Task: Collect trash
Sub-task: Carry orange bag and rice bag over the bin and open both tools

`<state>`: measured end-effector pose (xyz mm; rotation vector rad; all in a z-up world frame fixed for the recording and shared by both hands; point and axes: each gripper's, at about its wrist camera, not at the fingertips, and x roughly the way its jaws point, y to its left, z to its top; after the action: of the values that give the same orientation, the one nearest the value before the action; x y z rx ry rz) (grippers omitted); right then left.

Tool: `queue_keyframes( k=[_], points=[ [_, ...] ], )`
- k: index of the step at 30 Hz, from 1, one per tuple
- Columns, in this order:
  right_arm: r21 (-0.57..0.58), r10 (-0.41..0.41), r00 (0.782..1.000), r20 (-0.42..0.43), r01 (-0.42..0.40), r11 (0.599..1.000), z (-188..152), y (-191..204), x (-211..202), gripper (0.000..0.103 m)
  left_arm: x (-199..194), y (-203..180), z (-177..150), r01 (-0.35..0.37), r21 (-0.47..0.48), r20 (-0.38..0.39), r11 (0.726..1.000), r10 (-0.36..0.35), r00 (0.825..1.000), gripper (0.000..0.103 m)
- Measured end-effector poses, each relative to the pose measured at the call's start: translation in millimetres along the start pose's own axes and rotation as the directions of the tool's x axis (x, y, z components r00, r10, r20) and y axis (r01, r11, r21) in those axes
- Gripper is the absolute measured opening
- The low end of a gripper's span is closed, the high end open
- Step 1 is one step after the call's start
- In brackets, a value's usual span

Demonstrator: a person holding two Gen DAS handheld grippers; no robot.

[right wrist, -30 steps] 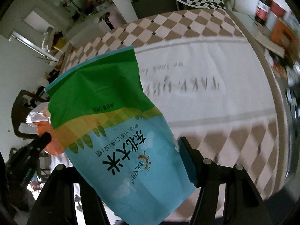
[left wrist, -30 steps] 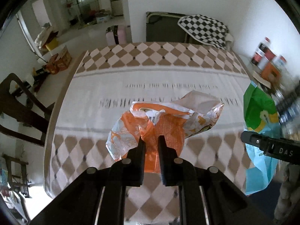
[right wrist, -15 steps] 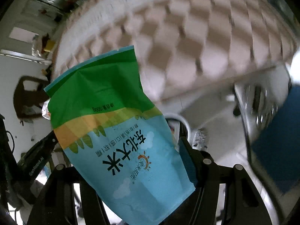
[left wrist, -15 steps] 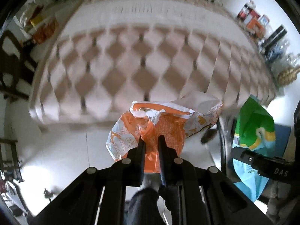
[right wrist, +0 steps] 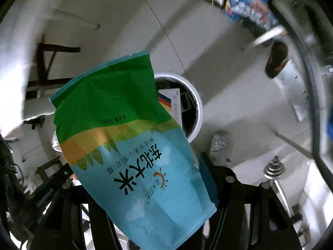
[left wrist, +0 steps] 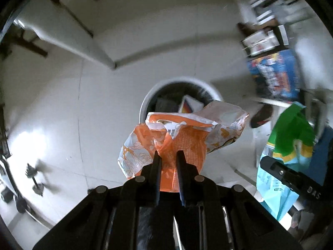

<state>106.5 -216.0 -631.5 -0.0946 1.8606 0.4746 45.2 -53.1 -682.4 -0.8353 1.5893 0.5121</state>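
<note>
We find the orange wrapper [left wrist: 179, 137] directly ahead of the left tool [left wrist: 168, 156], crumpled, with its lower fold caught between the two fingers. The fingers are pressed nearly together, pinching that fold; the rest of the wrapper fans out above them, clear of the floor [left wrist: 62, 114]. Beyond it stands a round white-rimmed bin [left wrist: 149, 95], its mouth partly covered by the wrapper.

In the right wrist view, the rice bag [right wrist: 133, 145], green at the top and light blue below, stands tilted across the right tool [right wrist: 145, 187]. We see one blue-padded finger [right wrist: 208, 179] against the bag's right edge; the other finger is hidden behind the bag. The bag is held up off the floor between them, so we record the tool as closed on it. The bin [right wrist: 197, 104] lies behind the bag's upper right edge, with a white carton [right wrist: 172, 102] inside.

The surroundings are blurred in both views. A dark shoe [right wrist: 276, 60] and blue boxes [right wrist: 247, 2] are only roughly legible.
</note>
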Motion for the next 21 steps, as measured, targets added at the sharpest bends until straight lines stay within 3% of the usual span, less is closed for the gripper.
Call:
queue_keyframes(
  k=[6, 10, 12, 13, 14, 16, 19, 21],
  points=[
    [0.024, -0.023, 0.999, -0.022, 0.023, 0.999, 40, -23, 97, 0.065, 84, 13, 12, 0.056, -0.074, -0.075, 0.996, -0.062, 0.995, 0.018],
    [0.071, -0.019, 0.999, -0.048, 0.023, 0.997, 53, -31, 140, 0.069, 107, 25, 13, 0.055, -0.093, -0.095, 0.994, -0.064, 0.993, 0.023],
    [0.062, -0.011, 0.999, -0.048, 0.014, 0.998, 56, -29, 153, 0.073, 106, 37, 9, 0.062, -0.092, -0.092, 0.994, -0.071, 0.993, 0.044],
    [0.050, 0.008, 0.999, -0.048, -0.005, 0.999, 56, -25, 158, 0.077, 102, 42, 7, 0.055, -0.088, -0.079, 0.995, -0.062, 0.995, 0.071],
    [0.042, 0.022, 0.998, -0.051, -0.019, 0.999, 58, -27, 163, 0.087, 99, 44, 5, 0.044, -0.083, -0.065, 0.996, -0.049, 0.997, 0.088],
    [0.027, 0.027, 0.998, -0.055, -0.026, 0.999, 55, -24, 168, 0.103, 91, 51, -1, 0.031, -0.084, -0.052, 0.996, -0.036, 0.998, 0.090],
    [0.003, 0.031, 0.998, -0.046, -0.031, 1.000, 47, -19, 164, 0.103, 82, 57, -7, 0.008, -0.076, -0.045, 0.997, -0.012, 0.999, 0.102],
    [-0.019, 0.008, 1.000, -0.018, -0.008, 1.000, 40, -14, 156, 0.103, 69, 56, -13, -0.029, -0.053, -0.019, 0.998, 0.028, 0.999, 0.102]
  ],
)
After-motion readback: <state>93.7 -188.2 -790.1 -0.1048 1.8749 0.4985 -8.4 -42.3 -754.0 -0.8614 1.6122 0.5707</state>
